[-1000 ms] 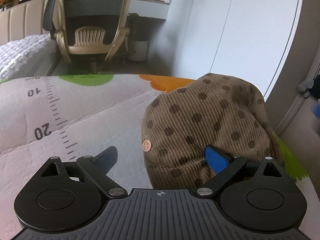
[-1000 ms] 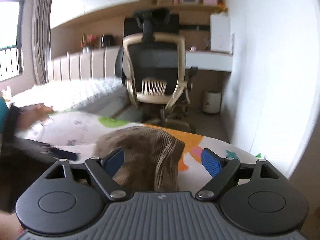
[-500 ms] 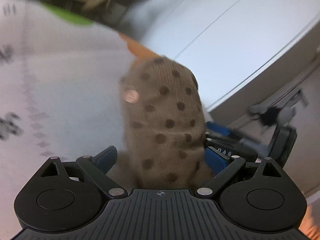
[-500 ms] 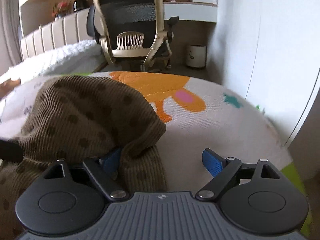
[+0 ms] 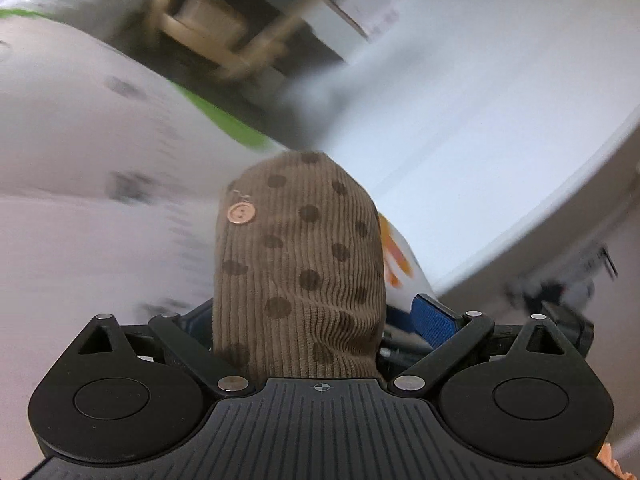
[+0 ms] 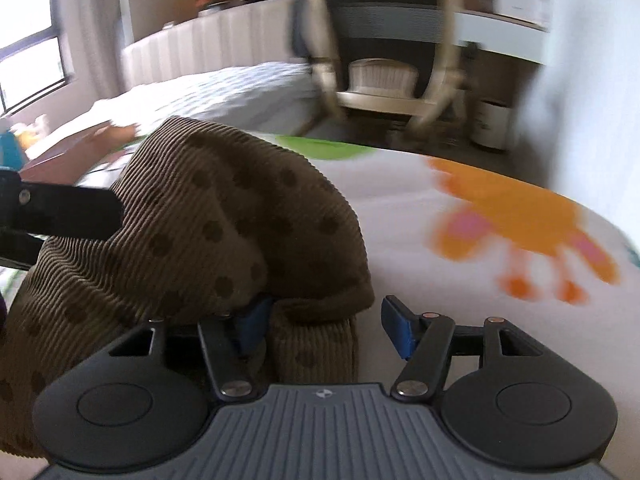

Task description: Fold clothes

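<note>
White mat (image 6: 400, 208) spread below. Brown dotted cloth (image 6: 224, 216) heaped on it, not folded flat yet. Left gripper (image 5: 316, 312) spread wide around one end, not squeezing. Right gripper (image 6: 324, 324) just closing round another bit, not pinching yet. Little button (image 5: 241, 213) showing; folding mostly left.

Dotted brown corduroy garment (image 5: 304, 264) between left gripper (image 5: 316, 320) jaws

Left gripper (image 5: 316, 312) now has the brown dotted garment (image 5: 300, 264) bunched up between its fingers, where a second ago the cloth lay flat ahead on the printed mat (image 6: 420, 208). Right gripper (image 6: 324, 328) jaws have just been closing, a garment fold between them; blue right pad (image 6: 396, 330) clear of cloth.
</note>
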Tool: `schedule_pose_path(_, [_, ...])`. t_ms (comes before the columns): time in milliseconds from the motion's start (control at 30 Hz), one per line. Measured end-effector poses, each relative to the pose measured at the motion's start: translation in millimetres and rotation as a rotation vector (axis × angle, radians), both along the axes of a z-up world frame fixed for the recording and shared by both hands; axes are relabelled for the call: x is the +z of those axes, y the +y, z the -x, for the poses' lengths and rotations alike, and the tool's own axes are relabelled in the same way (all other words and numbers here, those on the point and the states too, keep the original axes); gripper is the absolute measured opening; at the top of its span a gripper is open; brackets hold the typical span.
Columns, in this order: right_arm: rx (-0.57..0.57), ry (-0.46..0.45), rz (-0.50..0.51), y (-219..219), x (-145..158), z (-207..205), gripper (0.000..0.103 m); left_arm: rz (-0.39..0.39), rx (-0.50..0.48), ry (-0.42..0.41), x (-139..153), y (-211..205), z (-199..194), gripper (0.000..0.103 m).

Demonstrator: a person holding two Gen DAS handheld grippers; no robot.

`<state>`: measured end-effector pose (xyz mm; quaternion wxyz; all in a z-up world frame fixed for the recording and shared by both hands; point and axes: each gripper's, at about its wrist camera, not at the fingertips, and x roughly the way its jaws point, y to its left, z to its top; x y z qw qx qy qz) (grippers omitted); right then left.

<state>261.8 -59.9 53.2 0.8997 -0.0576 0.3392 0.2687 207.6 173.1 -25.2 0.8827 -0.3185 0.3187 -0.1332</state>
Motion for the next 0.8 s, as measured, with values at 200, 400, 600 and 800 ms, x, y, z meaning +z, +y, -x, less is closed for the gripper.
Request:
schedule_pose_path(200, [0.086,-0.028,0.029,92,-6,-5,0.082,-0.09,0.172,0.019,3,84,48,0.099])
schedule_pose_path(400, [0.095,-0.079,0.141,96,-7,-15,0.088,-0.168,0.254,0.006,7,126,84,0.099])
schedule_pose_path(600, [0.106,-0.118,0.126,88,13,1,0.088,-0.395,0.295,-0.028,16,122,94,0.099])
schedule_pose_path(800, [0.259,-0.274,0.001,114,63,26,0.088,-0.389,0.283,0.004,2,120,87,0.101])
